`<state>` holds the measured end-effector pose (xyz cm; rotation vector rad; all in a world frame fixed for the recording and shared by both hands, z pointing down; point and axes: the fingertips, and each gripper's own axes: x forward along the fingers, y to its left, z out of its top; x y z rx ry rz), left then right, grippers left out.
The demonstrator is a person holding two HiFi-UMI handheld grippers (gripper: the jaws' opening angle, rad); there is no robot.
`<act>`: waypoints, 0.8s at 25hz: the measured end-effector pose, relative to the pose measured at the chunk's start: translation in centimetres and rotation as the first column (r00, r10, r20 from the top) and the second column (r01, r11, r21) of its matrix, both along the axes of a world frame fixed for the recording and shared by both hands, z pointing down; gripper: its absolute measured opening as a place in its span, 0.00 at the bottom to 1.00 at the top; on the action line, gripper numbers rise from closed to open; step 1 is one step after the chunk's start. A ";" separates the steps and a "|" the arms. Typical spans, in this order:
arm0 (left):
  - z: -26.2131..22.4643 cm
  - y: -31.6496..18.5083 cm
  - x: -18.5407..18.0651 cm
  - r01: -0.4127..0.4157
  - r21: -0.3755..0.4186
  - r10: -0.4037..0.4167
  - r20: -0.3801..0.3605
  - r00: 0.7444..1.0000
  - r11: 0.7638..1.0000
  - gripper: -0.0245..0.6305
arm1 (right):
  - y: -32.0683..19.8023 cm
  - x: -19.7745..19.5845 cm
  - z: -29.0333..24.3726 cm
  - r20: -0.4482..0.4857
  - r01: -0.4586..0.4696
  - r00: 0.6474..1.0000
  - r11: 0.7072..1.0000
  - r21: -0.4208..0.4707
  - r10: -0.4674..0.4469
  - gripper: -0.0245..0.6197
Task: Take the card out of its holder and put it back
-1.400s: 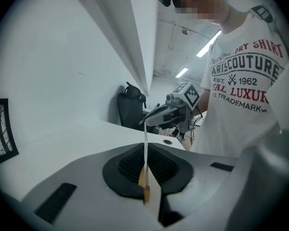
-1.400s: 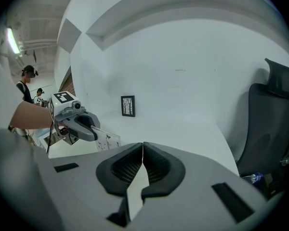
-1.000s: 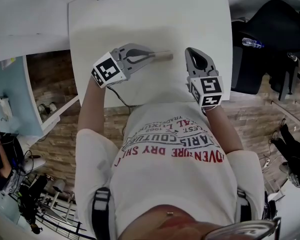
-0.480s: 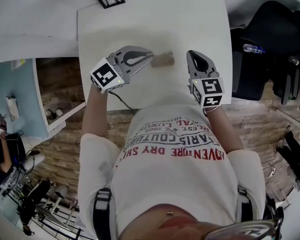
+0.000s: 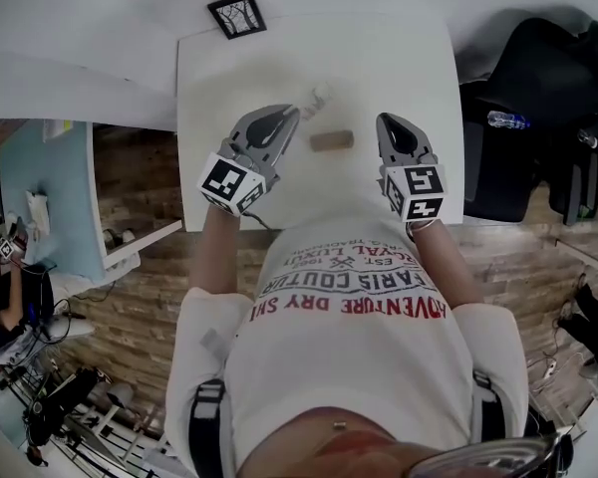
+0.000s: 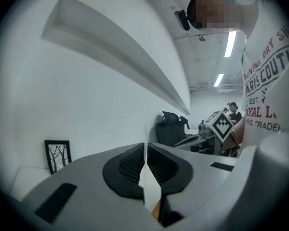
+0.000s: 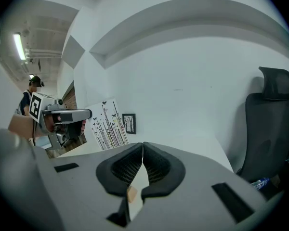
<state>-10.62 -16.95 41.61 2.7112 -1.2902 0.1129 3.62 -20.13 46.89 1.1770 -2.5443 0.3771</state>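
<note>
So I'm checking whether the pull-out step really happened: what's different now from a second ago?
The left gripper, shut on the card, has risen and tipped up, lifting the card clear of the wooden holder, where its tips were a second ago. The holder stays on the table, and the right gripper stays shut and empty beside it.

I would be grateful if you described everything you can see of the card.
The card is a thin white sheet printed with dark stems and small butterflies, seemingly stiff paper. The left gripper holds it near one edge, its fingers closed flat on it, so it shows edge-on in the left gripper view. It stands tilted in the air, out of the wooden holder, which lies on the white table. Nothing else touches it.
</note>
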 end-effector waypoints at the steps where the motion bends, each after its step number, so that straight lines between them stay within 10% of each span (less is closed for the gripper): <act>1: 0.1 0.1 -0.2 0.043 -0.001 -0.043 -0.007 0.999 0.999 0.09 | 0.0 0.1 -0.2 0.004 -0.001 1.000 1.000 0.003 0.001 0.08; 10: 0.9 1.5 -2.6 0.310 -0.032 -0.311 -0.032 0.950 0.950 0.09 | 0.1 -0.4 -1.4 0.040 0.001 0.999 1.000 0.022 -0.002 0.08; 20: 0.7 1.9 -4.5 0.426 -0.032 -0.427 -0.006 0.904 0.904 0.09 | 0.3 -0.4 -1.7 0.045 0.000 0.999 1.000 0.027 -0.001 0.08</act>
